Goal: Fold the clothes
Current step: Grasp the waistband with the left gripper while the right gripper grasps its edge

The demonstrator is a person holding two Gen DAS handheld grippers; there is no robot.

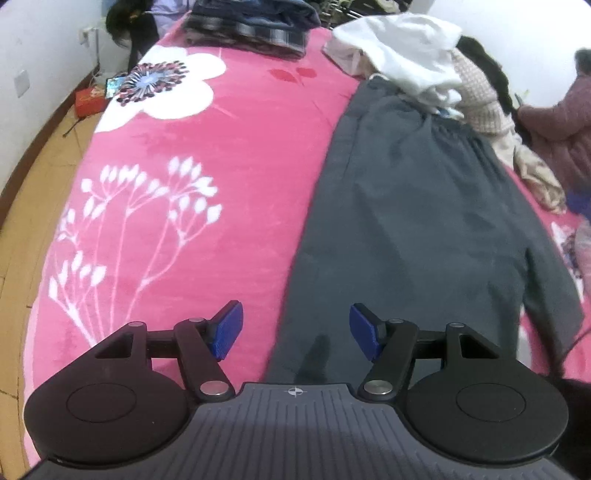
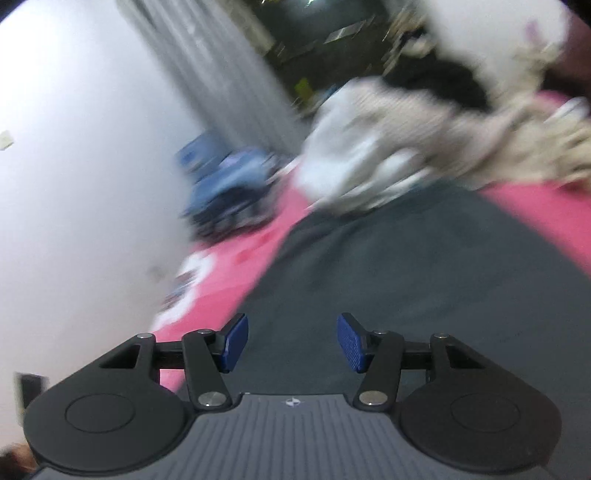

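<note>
A dark grey garment (image 1: 413,229) lies spread flat along the right half of a pink flowered blanket (image 1: 207,155). My left gripper (image 1: 295,332) hovers open over the garment's near left edge, nothing between its blue pads. In the right wrist view, which is blurred by motion, the same grey garment (image 2: 424,280) fills the lower right. My right gripper (image 2: 291,341) is open above it and holds nothing.
A heap of white and checked clothes (image 1: 413,62) sits at the garment's far end, seen as pale clothes (image 2: 388,158) in the right view. Folded dark plaid clothes (image 1: 251,26) lie at the far edge. Wooden floor (image 1: 33,177) and a red box (image 1: 88,100) are left of the bed.
</note>
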